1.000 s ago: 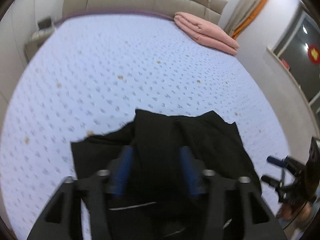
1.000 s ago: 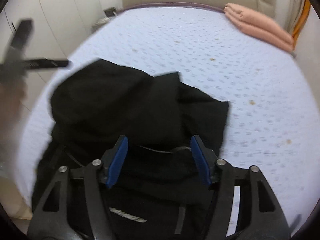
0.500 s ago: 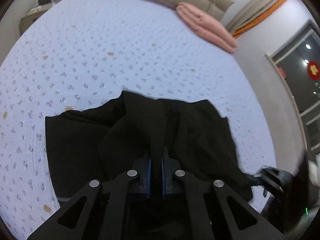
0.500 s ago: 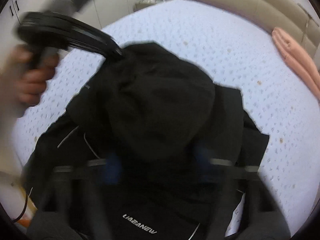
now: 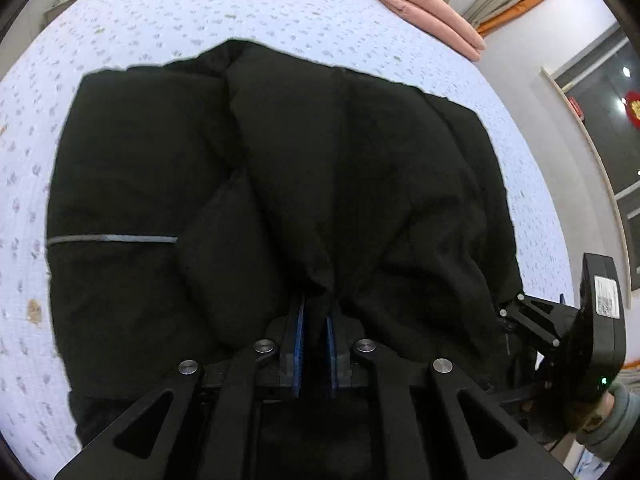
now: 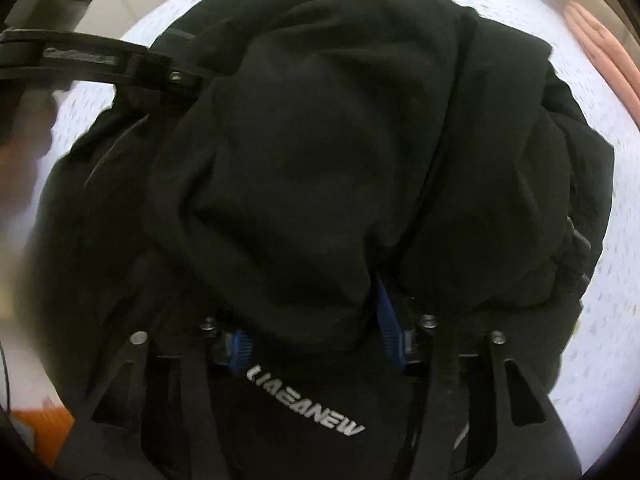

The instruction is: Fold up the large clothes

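A wide bed [image 5: 168, 12] under a pale lilac quilted cover with small printed motifs fills the room. A folded salmon-pink blanket [image 5: 420, 8] lies at its far edge, toward one o'clock in the left wrist view. A large black padded jacket [image 5: 280, 168] is spread over the middle of the bed, bunched into deep folds, with a thin grey stripe on its nine o'clock side. The left tongs [image 5: 314, 334] are clenched on a ridge of the jacket's fabric pinched between the blue pads. The right tongs [image 6: 316, 342] point steeply down into the jacket [image 6: 320, 140]; their jaws are opening, with a thick fold lying between the pads, just above silver lettering on the cloth.
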A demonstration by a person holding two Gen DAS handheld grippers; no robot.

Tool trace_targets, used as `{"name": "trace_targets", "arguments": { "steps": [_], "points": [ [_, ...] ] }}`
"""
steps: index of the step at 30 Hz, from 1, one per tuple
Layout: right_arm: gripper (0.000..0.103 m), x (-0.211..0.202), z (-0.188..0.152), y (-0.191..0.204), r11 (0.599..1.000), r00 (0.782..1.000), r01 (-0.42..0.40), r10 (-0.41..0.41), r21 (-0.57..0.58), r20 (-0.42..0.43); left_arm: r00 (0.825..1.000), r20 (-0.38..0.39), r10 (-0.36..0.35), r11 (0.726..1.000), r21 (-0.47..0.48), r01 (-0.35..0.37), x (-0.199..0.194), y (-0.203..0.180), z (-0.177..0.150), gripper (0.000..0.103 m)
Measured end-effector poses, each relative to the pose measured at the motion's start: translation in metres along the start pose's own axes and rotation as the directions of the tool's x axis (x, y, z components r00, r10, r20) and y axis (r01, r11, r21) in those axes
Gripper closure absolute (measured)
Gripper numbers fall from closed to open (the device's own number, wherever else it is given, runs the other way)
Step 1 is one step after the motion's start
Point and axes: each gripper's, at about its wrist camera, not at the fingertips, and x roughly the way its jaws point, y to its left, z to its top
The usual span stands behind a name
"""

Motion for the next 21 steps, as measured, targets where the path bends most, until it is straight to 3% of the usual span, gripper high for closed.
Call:
{"name": "trace_targets", "arguments": {
  "steps": [4, 7, 8, 11, 16, 18, 21],
  "points": [
    [0.047, -0.035, -0.004, -0.014, 0.992, 0.995, -0.096, 0.097, 0.080, -0.008, 0.997, 0.029, 0.074, 0.994, 0.079, -0.076, -0.037, -0.011, 0.000, 0.078],
    [0.044, -0.076, -0.003, -0.026, 0.983, 0.991, -0.128, 0.122, 0.129, 0.055, 0.983, 0.107, 0.149, 0.977, 0.137, -0.163, -0.070, -0.028, 0.004, 0.061],
    [0.043, -0.089, 0.001, -0.033, 0.980, 0.989, -0.129, 0.116, 0.151, 0.089, 0.980, 0.128, 0.152, 0.975, 0.143, -0.170, -0.079, -0.033, 0.006, 0.061],
    [0.042, -0.102, 0.021, -0.056, 0.965, 0.981, -0.124, 0.083, 0.233, 0.176, 0.981, 0.172, 0.092, 0.980, 0.160, -0.120, -0.096, -0.049, 0.012, 0.061],
    [0.042, -0.082, 0.054, -0.092, 0.914, 0.966, -0.169, 0.080, 0.369, 0.244, 0.987, 0.161, 0.001, 0.984, 0.173, -0.029, -0.076, -0.076, 0.009, 0.061],
    [0.042, -0.061, 0.057, -0.095, 0.916, 0.972, -0.138, 0.053, 0.376, 0.228, 0.994, 0.107, -0.008, 0.982, 0.188, -0.012, -0.048, -0.078, 0.002, 0.061],
    [0.045, -0.006, 0.059, -0.094, 0.918, 0.991, 0.078, -0.113, 0.388, 0.067, 0.993, 0.032, 0.116, 0.968, 0.218, -0.120, -0.002, -0.073, -0.013, 0.061]
  ]
}}
